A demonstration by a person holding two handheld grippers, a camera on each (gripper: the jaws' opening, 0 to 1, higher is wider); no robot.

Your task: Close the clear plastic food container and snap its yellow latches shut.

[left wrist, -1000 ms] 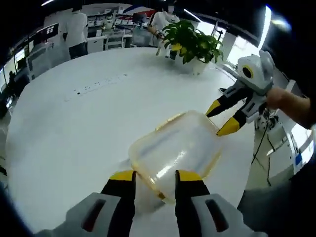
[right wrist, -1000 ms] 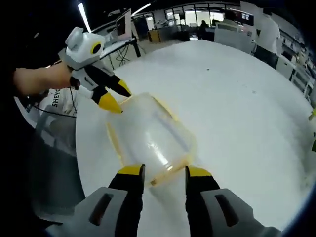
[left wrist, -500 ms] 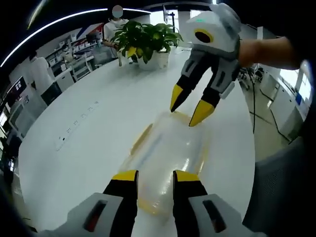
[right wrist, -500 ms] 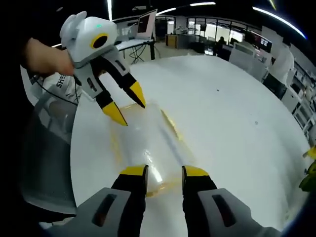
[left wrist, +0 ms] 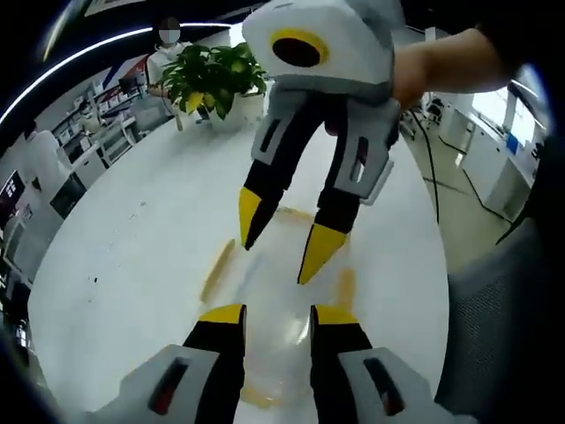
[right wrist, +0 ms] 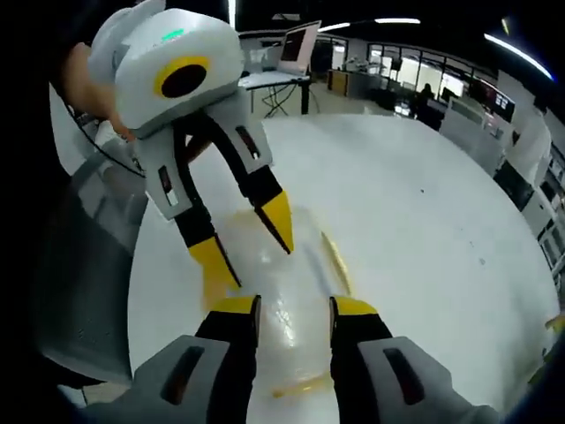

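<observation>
The clear container [left wrist: 281,300] lies flat on the white desk [left wrist: 132,256], its long axis running between the two facing tools, the left hand-held gripper [left wrist: 275,318] and right hand-held gripper [right wrist: 290,309] both parted, empty, over opposite ends, about equally near.
</observation>
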